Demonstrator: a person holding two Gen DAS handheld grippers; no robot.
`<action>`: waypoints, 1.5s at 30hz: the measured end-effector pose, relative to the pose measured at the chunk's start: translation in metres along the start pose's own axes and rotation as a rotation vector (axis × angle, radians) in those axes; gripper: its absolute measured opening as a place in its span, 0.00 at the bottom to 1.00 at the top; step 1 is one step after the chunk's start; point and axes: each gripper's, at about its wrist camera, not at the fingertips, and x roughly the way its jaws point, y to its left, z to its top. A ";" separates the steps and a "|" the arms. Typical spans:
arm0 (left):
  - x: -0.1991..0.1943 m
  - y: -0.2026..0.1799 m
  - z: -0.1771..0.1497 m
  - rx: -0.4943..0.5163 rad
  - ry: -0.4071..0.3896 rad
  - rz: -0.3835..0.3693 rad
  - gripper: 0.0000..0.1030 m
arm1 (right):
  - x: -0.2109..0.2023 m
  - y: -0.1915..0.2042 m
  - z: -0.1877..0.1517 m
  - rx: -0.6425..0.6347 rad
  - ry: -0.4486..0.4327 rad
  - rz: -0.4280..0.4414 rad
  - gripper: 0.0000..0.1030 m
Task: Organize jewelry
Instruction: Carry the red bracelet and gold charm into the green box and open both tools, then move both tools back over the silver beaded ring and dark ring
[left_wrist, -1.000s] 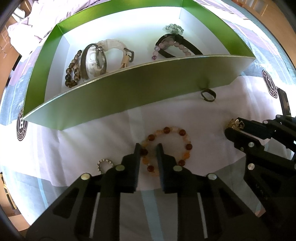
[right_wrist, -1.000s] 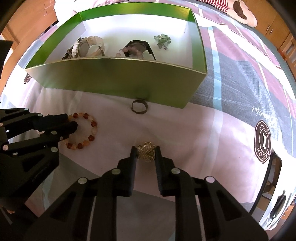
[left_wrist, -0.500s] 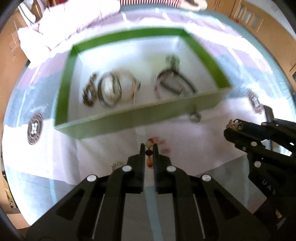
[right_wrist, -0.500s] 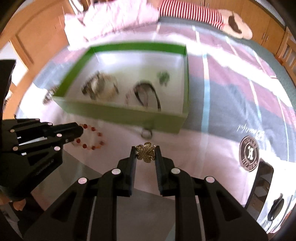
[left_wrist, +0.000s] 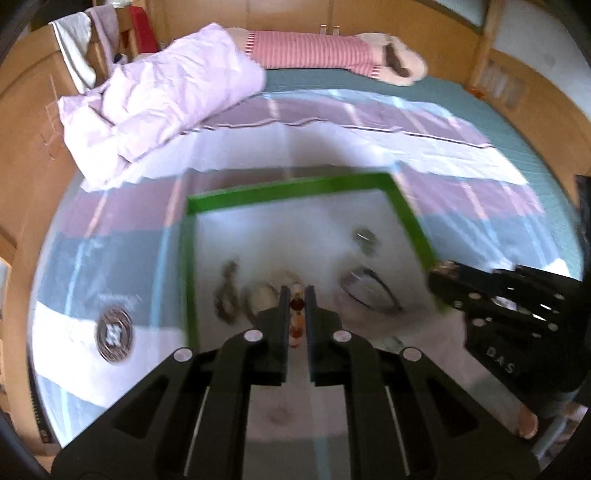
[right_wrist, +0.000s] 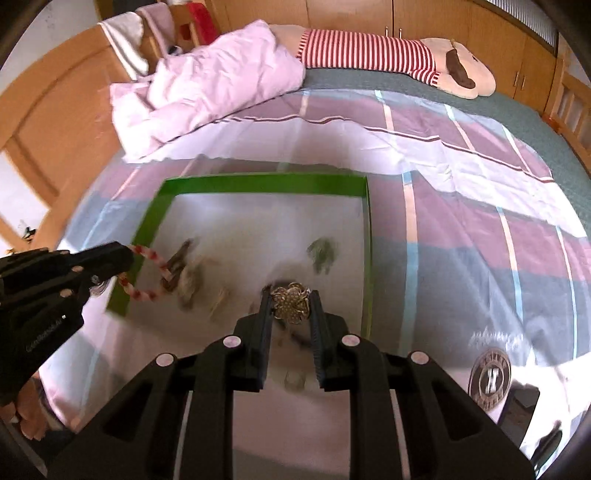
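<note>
Pink duvet (right_wrist: 207, 77), striped plush toy (right_wrist: 388, 48) on bed; wood cabinets (right_wrist: 461, 22) behind, prob. wardrobe.

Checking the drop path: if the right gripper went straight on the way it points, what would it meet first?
Probably the white floor of the green box, near the dark strap; right gripper holds the gold flower piece. Blur leaves depth unclear.

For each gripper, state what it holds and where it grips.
The left gripper pinches the red-and-orange beaded bracelet at one bead on its loop. The right gripper clamps the gold flower-shaped brooch by its opposite edges.
</note>
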 end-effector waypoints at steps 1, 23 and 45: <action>0.006 0.004 0.005 -0.003 0.002 0.007 0.08 | 0.007 -0.001 0.007 0.013 0.003 0.010 0.19; 0.101 0.051 0.034 -0.031 0.121 0.053 0.45 | 0.082 0.013 0.042 -0.029 0.066 -0.038 0.52; 0.015 0.015 -0.110 -0.134 0.209 -0.093 0.51 | 0.049 -0.003 -0.085 0.018 0.223 0.045 0.42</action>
